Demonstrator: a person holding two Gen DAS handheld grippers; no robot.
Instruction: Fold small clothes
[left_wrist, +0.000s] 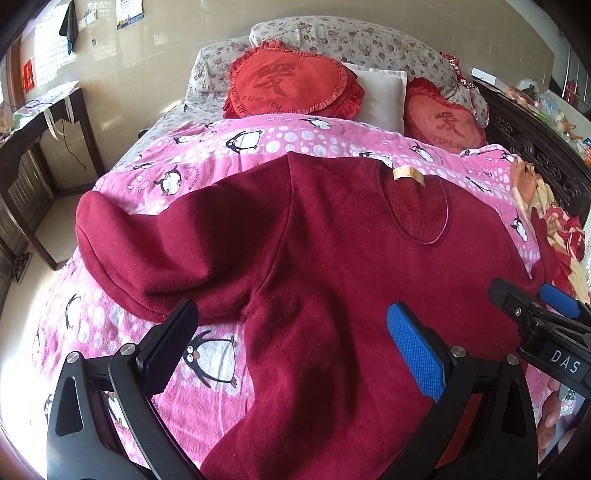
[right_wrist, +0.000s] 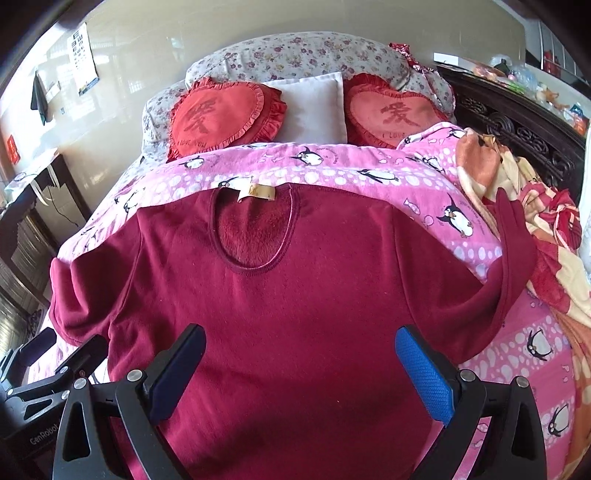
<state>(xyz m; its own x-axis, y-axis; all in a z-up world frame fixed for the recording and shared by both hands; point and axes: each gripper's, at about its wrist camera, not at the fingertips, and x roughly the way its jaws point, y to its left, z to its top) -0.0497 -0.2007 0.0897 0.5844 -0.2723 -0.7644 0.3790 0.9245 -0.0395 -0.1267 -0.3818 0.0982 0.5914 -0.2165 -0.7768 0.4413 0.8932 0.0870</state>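
A dark red fleece sweater (right_wrist: 295, 295) lies spread flat, front up, on a pink penguin-print blanket (right_wrist: 369, 177) that covers the bed. Its long axis runs from near to far: the round neckline (right_wrist: 255, 229) with a pale label (right_wrist: 256, 192) points to the far end, toward the pillows, and the hem comes to the near edge. The left sleeve (left_wrist: 147, 251) stretches out to the left and reaches the blanket's edge; the right sleeve (right_wrist: 513, 258) runs right, and its cuff bends up against a crumpled floral blanket (right_wrist: 535, 206).

The left gripper (left_wrist: 291, 347) hangs over the near left part of the sweater, beside the armpit, with its jaws wide apart and nothing between them. The right gripper (right_wrist: 299, 373) hangs over the near middle of the body, jaws likewise spread and empty.

At the far end two red heart-shaped cushions (right_wrist: 225, 114) flank a white pillow (right_wrist: 314, 107).
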